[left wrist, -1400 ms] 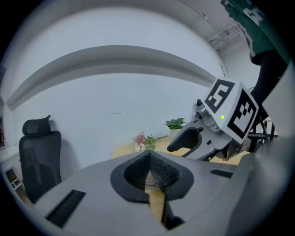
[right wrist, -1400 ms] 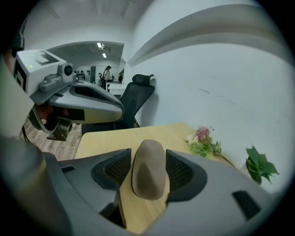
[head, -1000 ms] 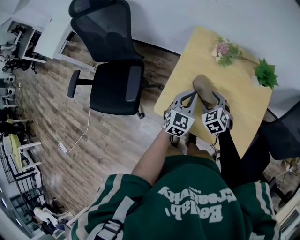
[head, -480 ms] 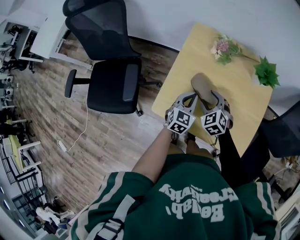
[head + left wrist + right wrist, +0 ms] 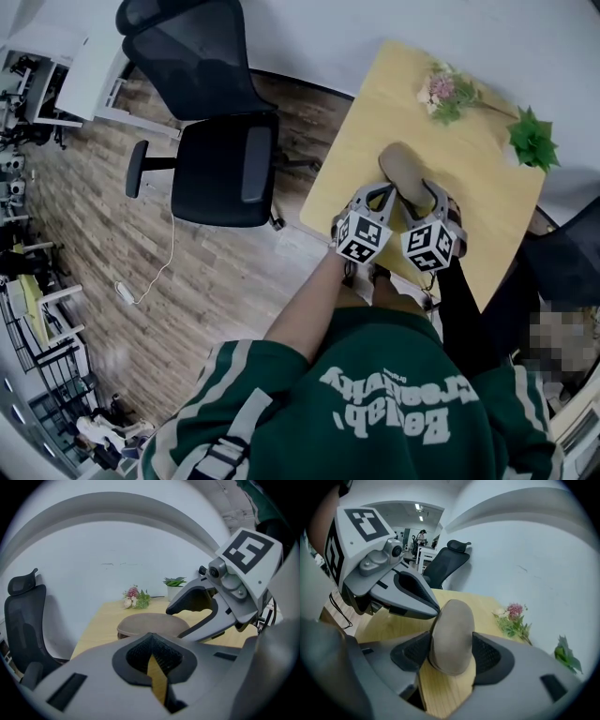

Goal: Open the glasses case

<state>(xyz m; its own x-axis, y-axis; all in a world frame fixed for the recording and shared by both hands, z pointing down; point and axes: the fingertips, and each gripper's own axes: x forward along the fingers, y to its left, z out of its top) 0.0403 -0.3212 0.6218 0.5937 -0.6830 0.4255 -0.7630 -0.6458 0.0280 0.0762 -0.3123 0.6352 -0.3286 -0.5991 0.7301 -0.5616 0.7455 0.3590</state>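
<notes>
Head view: the glasses case [image 5: 403, 172] lies closed close to the counter's [image 5: 487, 234] near edge, with the left gripper [image 5: 375, 195] and right gripper [image 5: 439, 197] flanking its near end. Left gripper view: the fingers [image 5: 140, 654] are pressed together on nothing and aimed at the case's side, probably to act as 1 wedge at the seam. Right gripper view: the 2 fingers [image 5: 487, 656] clamp the case's near end, which I judge pins it to the counter for prying.

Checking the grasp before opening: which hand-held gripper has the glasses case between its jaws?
The right hand-held gripper: it clamps the glasses case on both sides. The left hand-held gripper is shut on nothing.
</notes>
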